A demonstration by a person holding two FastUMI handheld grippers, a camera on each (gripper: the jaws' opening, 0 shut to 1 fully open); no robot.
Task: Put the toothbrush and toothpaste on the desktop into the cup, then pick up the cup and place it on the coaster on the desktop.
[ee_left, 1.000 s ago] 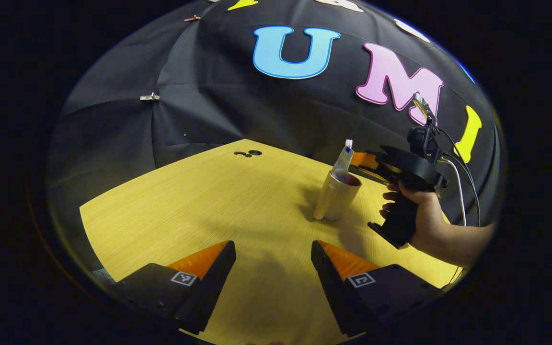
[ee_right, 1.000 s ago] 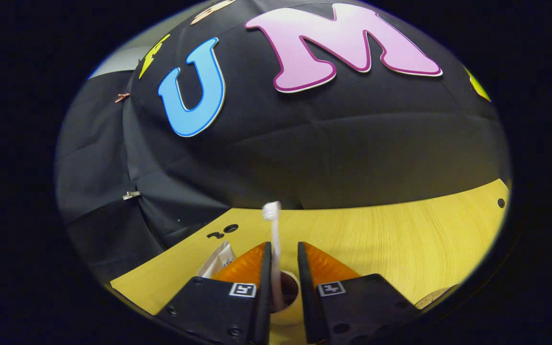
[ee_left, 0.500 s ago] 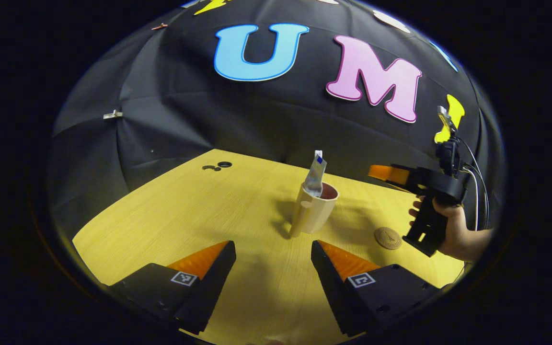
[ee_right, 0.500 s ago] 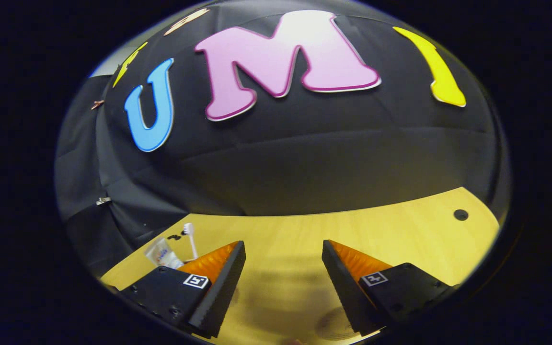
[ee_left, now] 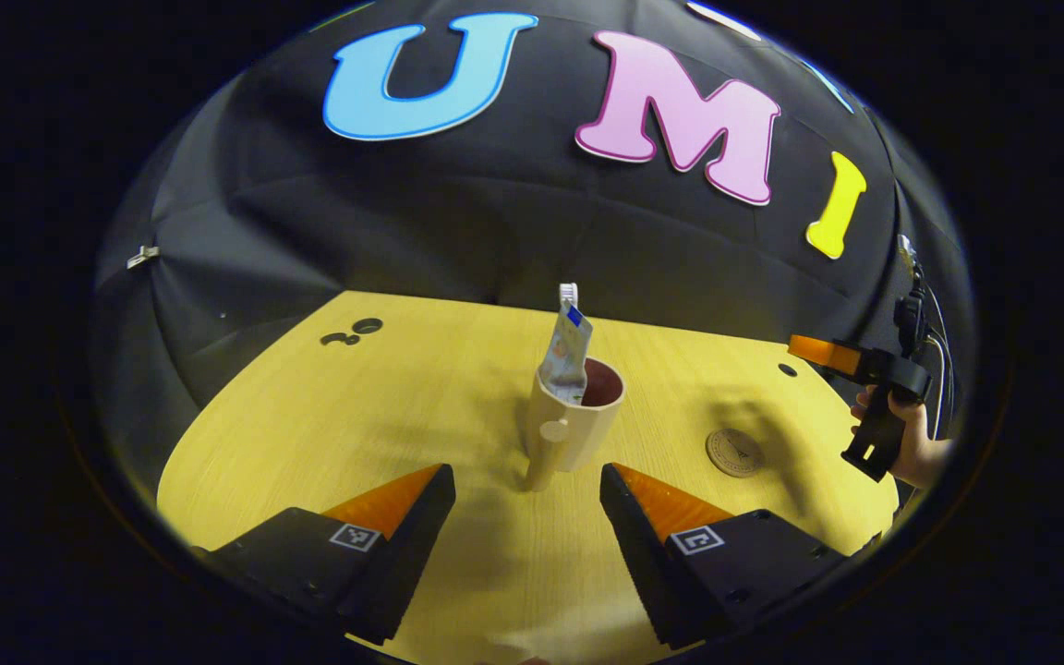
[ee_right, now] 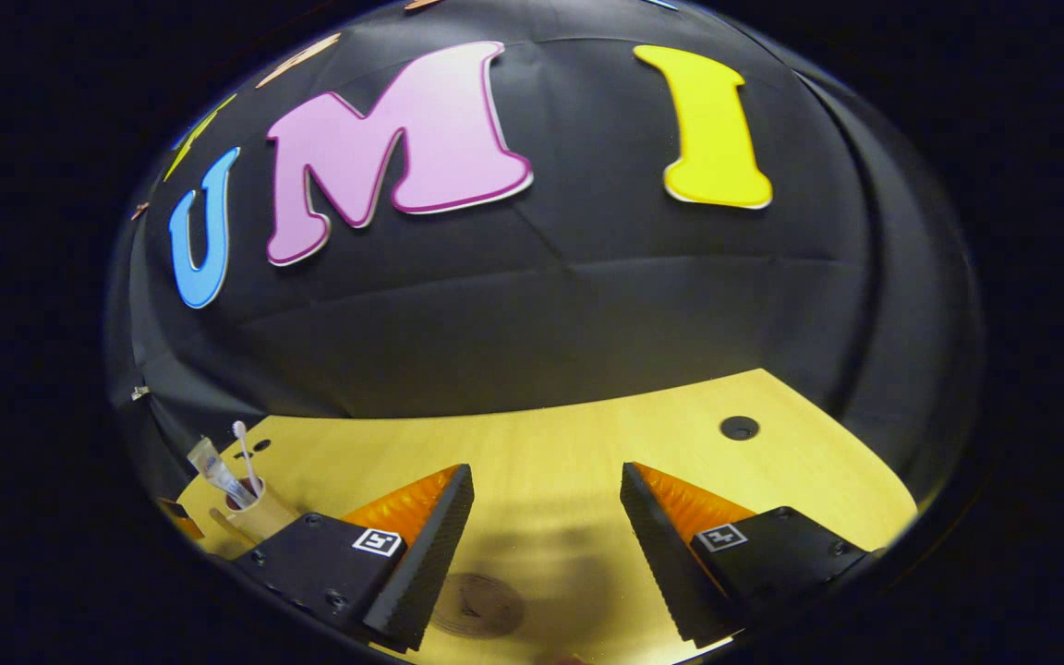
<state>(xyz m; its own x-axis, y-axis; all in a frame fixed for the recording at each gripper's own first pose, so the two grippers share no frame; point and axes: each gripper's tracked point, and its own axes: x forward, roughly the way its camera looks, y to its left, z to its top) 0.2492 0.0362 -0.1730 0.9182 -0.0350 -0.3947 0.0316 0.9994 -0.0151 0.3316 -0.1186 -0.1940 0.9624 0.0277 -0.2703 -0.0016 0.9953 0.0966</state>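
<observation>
A beige cup [ee_left: 572, 427] with a handle stands upright mid-table, holding the toothpaste tube [ee_left: 566, 358] and the white toothbrush [ee_left: 568, 293]. My left gripper [ee_left: 527, 480] is open just in front of the cup's handle, touching nothing. The round brown coaster [ee_left: 735, 452] lies to the cup's right. The right gripper [ee_left: 823, 353], held by a hand, hovers far right. In the right gripper view, my right gripper [ee_right: 546, 485] is open above the coaster [ee_right: 477, 604], and the cup [ee_right: 255, 515] with toothpaste [ee_right: 213, 467] and toothbrush [ee_right: 243, 446] sits far left.
The yellow wooden table [ee_left: 384, 406] has small dark holes at its far left [ee_left: 354, 332] and far right [ee_left: 787, 369]. Black cloth walls close behind the table. A cable hole [ee_right: 739, 428] shows on the table in the right gripper view.
The right gripper let go of the toothbrush in the cup, opened and drew away to the right. My left gripper has moved closer to the cup, now centred before it.
</observation>
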